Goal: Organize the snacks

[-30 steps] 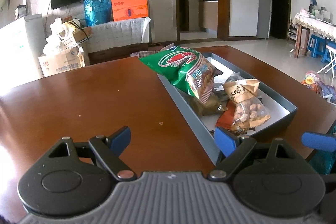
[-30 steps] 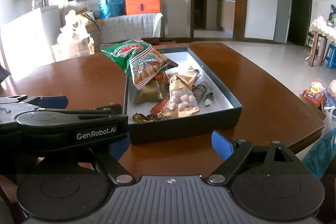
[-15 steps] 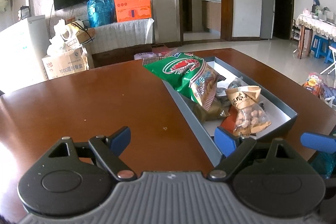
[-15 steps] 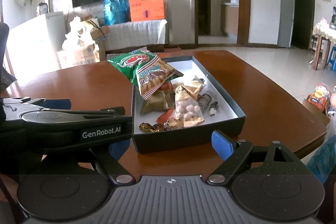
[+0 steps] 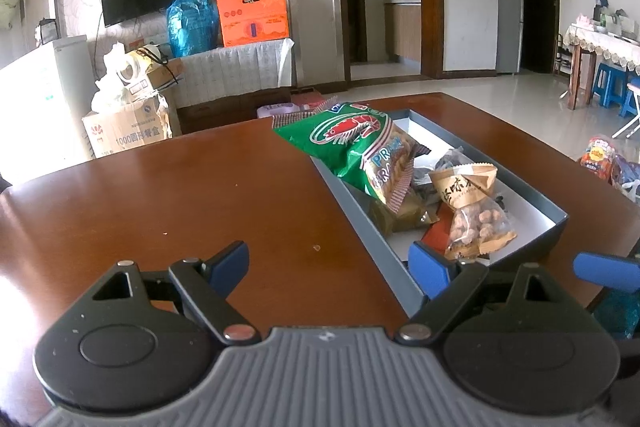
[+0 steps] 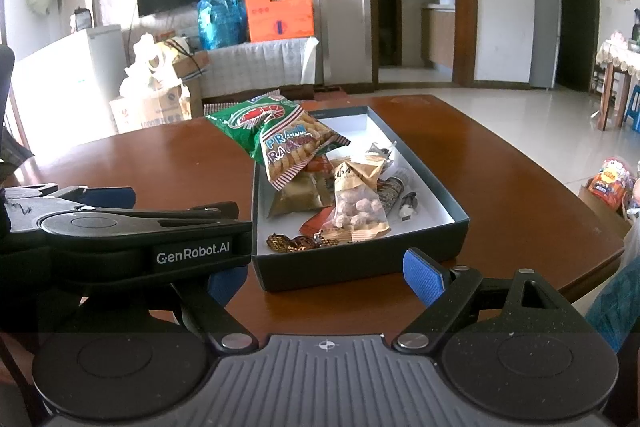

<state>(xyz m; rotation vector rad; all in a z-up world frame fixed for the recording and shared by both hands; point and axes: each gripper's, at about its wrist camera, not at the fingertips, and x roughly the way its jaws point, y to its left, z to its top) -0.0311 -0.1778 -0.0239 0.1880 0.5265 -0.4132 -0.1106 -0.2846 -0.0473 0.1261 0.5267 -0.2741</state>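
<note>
- Snacks lie heaped in a shallow grey box [image 6: 440, 195] with a white floor, on the brown table [image 5: 200, 195], ahead of both claws and clear of their fingers.
- Right gripper [image 6: 326, 281] points slightly downward at the box's near wall, just short of it; its blue-padded jaws stand wide apart and hold nothing.
- Left gripper [image 5: 332, 267] sits beside the right one, angled down over the table, the box ahead and to its right; its jaws are also spread wide and empty.
- In the right wrist view the left gripper's black body crosses the lower left, level with the box's near left corner.
- Green prawn cracker bag [image 6: 280, 135] leans over the far left rim, on top of the pile.
- Tan bag of coated nuts [image 6: 360, 203] lies nearer the claws, mid-box.
- Olive packet [image 6: 298, 195] sits under the green bag; small wrapped candies [image 6: 292, 243] rest against the near wall.
- Dark small packets [image 6: 396, 187] lie toward the right wall.
</note>
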